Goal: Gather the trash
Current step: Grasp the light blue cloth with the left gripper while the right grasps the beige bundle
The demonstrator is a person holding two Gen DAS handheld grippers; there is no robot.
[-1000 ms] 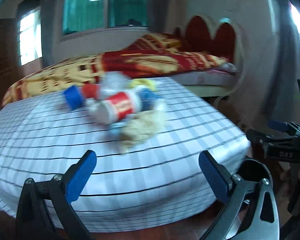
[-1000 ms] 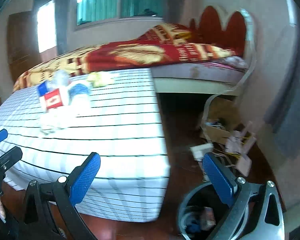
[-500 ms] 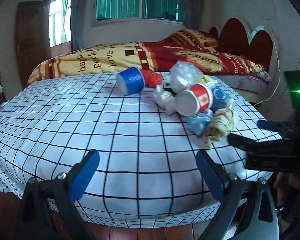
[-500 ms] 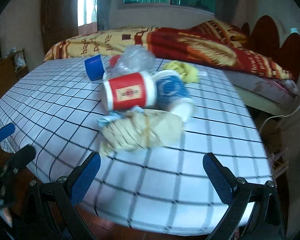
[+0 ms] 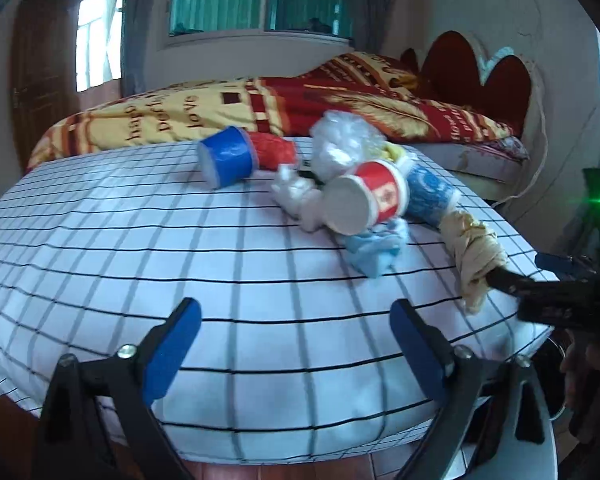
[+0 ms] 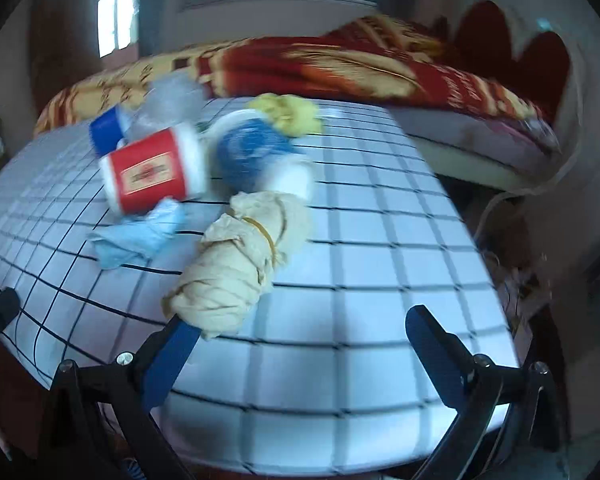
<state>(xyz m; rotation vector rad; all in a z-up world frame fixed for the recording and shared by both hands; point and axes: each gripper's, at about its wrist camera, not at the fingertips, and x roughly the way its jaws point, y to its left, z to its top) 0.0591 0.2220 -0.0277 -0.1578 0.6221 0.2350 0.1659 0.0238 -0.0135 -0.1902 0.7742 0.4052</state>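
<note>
A heap of trash lies on a table with a white checked cloth [image 5: 140, 248]: a red-and-white paper cup [image 5: 370, 196] [image 6: 152, 172] on its side, a blue patterned cup [image 5: 430, 192] [image 6: 252, 152], a blue-banded cup [image 5: 228, 156], a clear plastic wad [image 5: 344, 140], a light blue tissue [image 5: 374, 246] [image 6: 136, 236] and a tan paper bundle tied with a rubber band [image 5: 474, 254] [image 6: 236, 268]. My left gripper [image 5: 296, 348] is open above the near table edge. My right gripper [image 6: 304, 344] is open, its left finger touching the tan bundle's near end; it also shows in the left wrist view [image 5: 540, 276].
A bed with a red and yellow blanket [image 5: 300, 108] and a red heart-shaped headboard [image 5: 480, 64] stands behind the table. A yellow crumpled wad [image 6: 288, 114] lies at the back of the heap. Clutter sits on the floor at right [image 6: 516, 272].
Both grippers have moved closer to the table. The right gripper has advanced until its left finger reaches the tan bundle. Both stay open.
</note>
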